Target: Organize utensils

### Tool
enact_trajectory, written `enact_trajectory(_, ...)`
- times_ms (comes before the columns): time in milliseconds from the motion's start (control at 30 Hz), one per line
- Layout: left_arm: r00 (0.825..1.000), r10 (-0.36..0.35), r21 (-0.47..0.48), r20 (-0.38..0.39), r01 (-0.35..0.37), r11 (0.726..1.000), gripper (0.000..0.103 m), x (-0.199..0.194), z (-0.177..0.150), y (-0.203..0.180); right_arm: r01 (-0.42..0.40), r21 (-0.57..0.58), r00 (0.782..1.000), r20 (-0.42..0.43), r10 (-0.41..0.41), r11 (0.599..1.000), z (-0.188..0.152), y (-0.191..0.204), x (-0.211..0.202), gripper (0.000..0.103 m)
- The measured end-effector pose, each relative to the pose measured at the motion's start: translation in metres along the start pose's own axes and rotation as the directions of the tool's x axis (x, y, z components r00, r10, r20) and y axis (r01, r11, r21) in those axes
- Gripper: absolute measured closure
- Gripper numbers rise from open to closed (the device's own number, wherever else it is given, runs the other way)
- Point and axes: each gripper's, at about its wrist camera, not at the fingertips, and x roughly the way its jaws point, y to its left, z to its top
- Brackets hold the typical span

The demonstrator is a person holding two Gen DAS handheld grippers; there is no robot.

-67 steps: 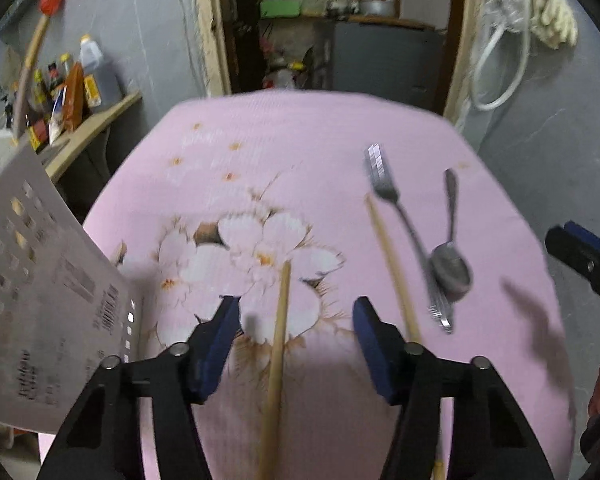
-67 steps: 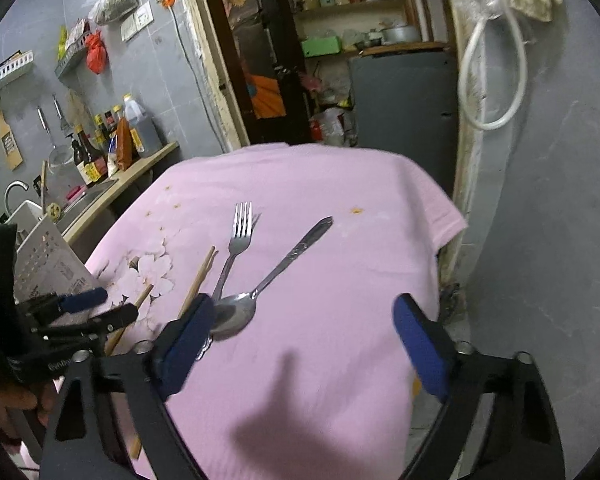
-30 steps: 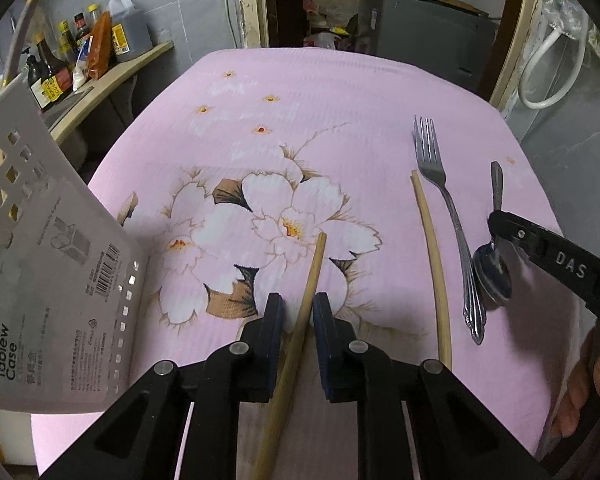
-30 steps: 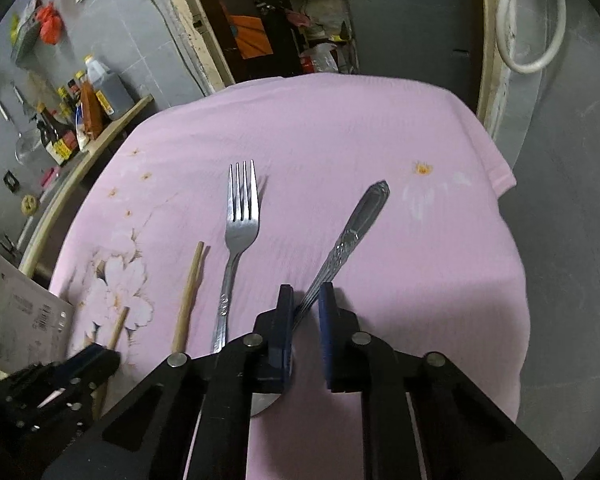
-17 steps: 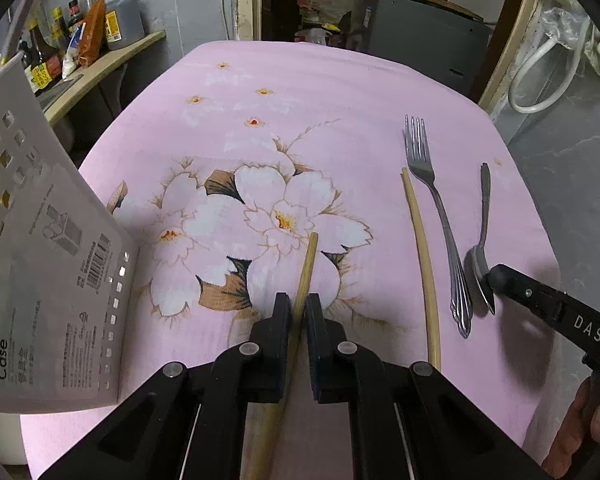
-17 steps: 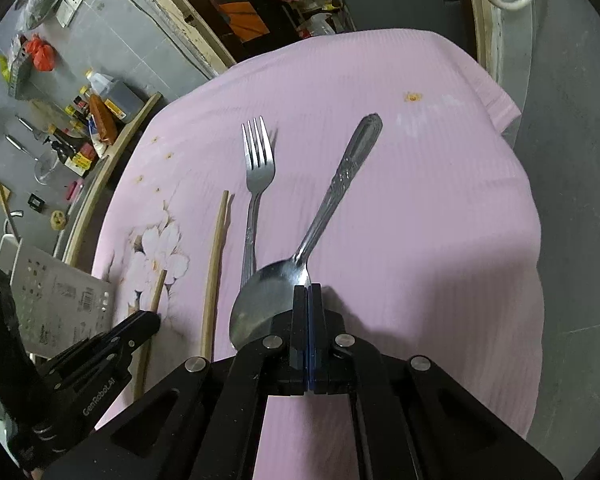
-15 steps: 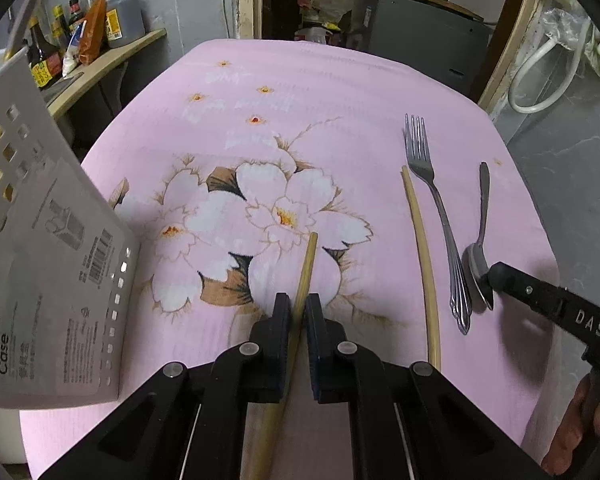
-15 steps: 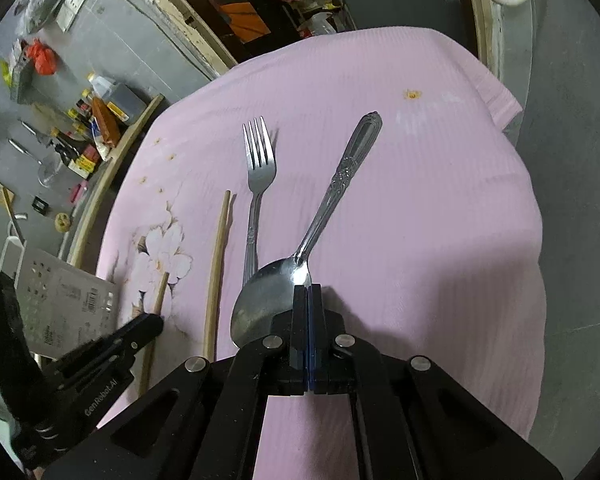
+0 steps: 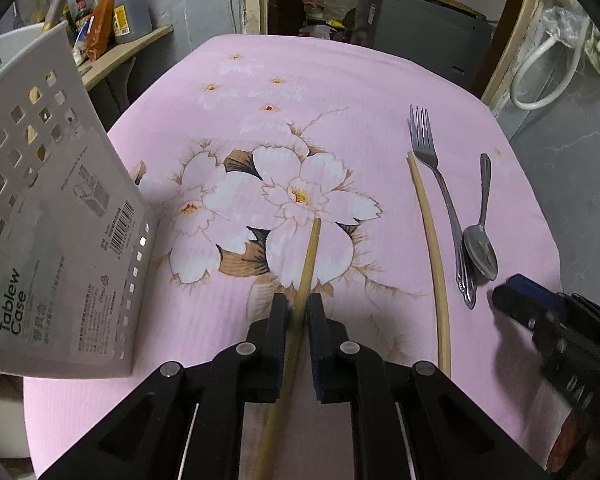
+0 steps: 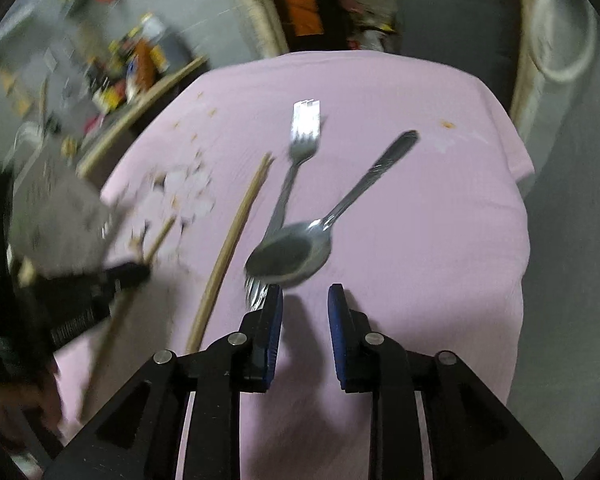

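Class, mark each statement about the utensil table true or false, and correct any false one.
1. The left tongs are closed on a chopstick. True.
2. The spoon is gripped by the right tongs. False: their jaws are opening with nothing between them; the spoon lies on the cloth just ahead.
3. The fork lies between the spoon and the second chopstick. True.
4. The tablecloth is plain blue. False: it is pink with a flower print.
5. The spoon's bowl lies over the fork's tines. False: it overlaps the fork's handle end; the tines point away.
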Motion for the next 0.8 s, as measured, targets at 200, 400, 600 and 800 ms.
enact_trajectory(200,0.999,0.043,0.034,0.012,-0.044,0.998,0.075,-0.002,-0.006,-0.001,0.087,-0.141,0.996,0.026,-0.084,0.986,-0.002,0.013,-0.005,0.065)
enact_trajectory(400,0.999,0.035,0.034,0.032,-0.036,0.999,0.075,-0.003,-0.006,0.000,0.153,-0.214,0.987,0.084,-0.138,0.965,0.006,0.016,-0.013,0.065)
enact_trajectory(600,0.999,0.033,0.037,0.042,-0.034,0.999,0.083,-0.001,-0.004,-0.001,0.184,-0.302,0.980,0.128,-0.151,0.935,0.010,0.025,-0.019,0.065)
enact_trajectory(800,0.999,0.027,0.043,0.043,-0.029,0.999,0.095,0.002,0.001,-0.006,0.193,-0.360,0.978,0.151,-0.147,0.913,0.014,0.040,-0.021,0.075)
